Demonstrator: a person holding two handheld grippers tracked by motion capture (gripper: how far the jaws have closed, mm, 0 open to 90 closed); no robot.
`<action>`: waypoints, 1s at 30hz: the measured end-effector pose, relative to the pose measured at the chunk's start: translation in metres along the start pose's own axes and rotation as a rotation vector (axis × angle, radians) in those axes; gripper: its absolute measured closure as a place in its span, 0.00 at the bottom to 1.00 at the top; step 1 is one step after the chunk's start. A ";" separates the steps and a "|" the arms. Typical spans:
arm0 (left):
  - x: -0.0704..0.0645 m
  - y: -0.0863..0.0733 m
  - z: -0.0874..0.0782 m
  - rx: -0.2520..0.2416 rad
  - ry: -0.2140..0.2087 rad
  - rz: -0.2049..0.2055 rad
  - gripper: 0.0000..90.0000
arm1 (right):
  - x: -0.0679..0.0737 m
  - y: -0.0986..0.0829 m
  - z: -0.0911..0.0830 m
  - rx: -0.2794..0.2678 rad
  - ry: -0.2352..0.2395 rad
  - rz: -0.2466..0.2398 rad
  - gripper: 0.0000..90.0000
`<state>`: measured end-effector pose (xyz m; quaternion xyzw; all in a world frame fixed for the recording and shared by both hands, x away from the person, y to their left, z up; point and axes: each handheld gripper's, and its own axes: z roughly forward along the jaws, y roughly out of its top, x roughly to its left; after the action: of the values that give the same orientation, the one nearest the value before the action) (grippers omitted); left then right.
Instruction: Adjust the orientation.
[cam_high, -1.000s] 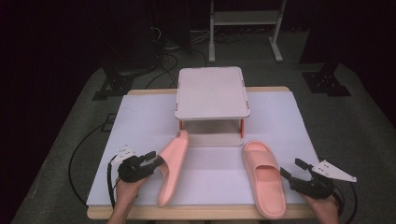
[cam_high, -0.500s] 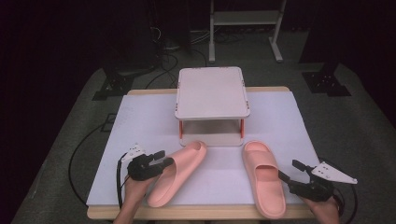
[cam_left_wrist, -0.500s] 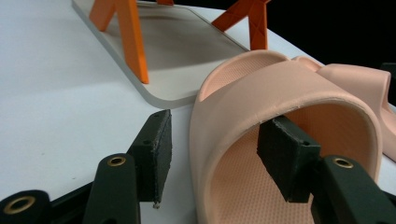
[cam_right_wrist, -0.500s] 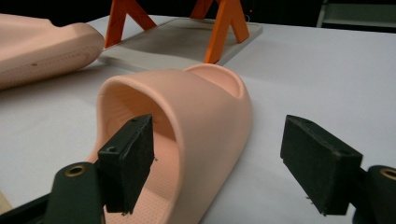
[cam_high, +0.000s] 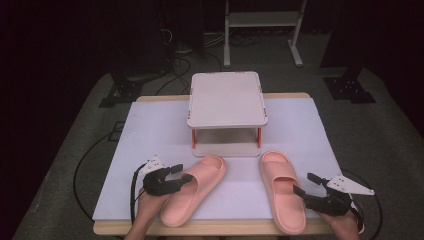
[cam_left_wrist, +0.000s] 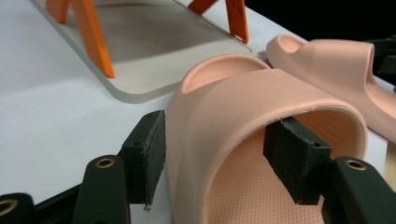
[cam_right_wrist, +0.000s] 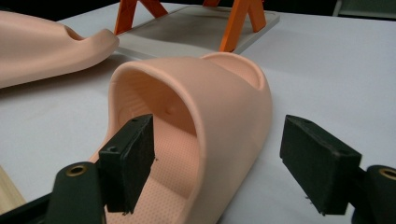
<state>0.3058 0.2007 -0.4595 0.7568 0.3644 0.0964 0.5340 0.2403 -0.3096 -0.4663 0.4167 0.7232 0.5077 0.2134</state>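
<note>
Gripping: left gripper (cam_high: 181, 173) straddles the left slipper (cam_high: 192, 189) strap wall, jaws apart, not clamped yet
Right gripper (cam_high: 304, 184): wide too, one jaw inside the right slipper (cam_high: 281, 196), one outside
Slippers: both flat on the mat (cam_high: 150, 130), just in front of the rack (cam_high: 227, 100)
Risk: soft strap could fold or slip out if pinched shallow, and the slipper would twist on lifting

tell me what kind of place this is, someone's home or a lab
Most likely a lab or recording room: a white-covered table in a dark room, cables across the grey floor, a metal stand behind, and a staged small shoe rack with pink slippers.
</note>
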 end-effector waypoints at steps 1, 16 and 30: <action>-0.001 0.000 0.001 0.004 -0.004 0.007 0.43 | 0.000 -0.001 0.002 0.007 0.001 -0.001 0.29; -0.008 -0.001 0.007 0.037 -0.007 0.061 0.42 | 0.001 -0.002 0.014 0.036 -0.001 -0.012 0.34; -0.007 -0.003 0.009 0.082 0.013 0.082 0.53 | 0.003 0.001 0.028 0.072 -0.041 -0.049 0.54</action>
<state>0.3040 0.1900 -0.4639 0.7916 0.3403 0.1081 0.4959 0.2589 -0.2914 -0.4759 0.4168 0.7465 0.4672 0.2253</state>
